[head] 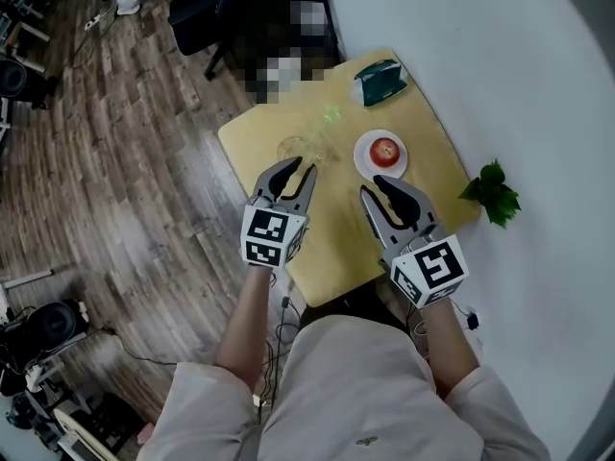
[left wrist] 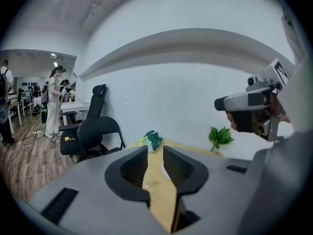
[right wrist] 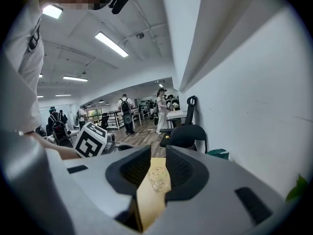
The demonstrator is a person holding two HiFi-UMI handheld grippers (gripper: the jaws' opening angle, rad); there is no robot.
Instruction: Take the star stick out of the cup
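Note:
A clear glass cup (head: 294, 149) stands near the left edge of the small wooden table (head: 336, 238). Just beyond it lies a faint green star shape (head: 331, 114), likely the star stick's head; the stick itself is too thin to trace. My left gripper (head: 300, 166) hovers right in front of the cup, open and empty. The right gripper (head: 377, 186) is open too, just in front of the plate. In the right gripper view the cup (right wrist: 157, 178) shows between the open jaws (right wrist: 158, 151), well ahead of them. The left gripper view has only tabletop between its jaws (left wrist: 155, 151).
A white plate (head: 363, 157) with a red apple (head: 384, 150) sits right of the cup. A green packet (head: 381, 83) lies at the table's far corner, a leafy sprig (head: 492, 195) past its right edge. A black chair (head: 231, 12) stands behind the table.

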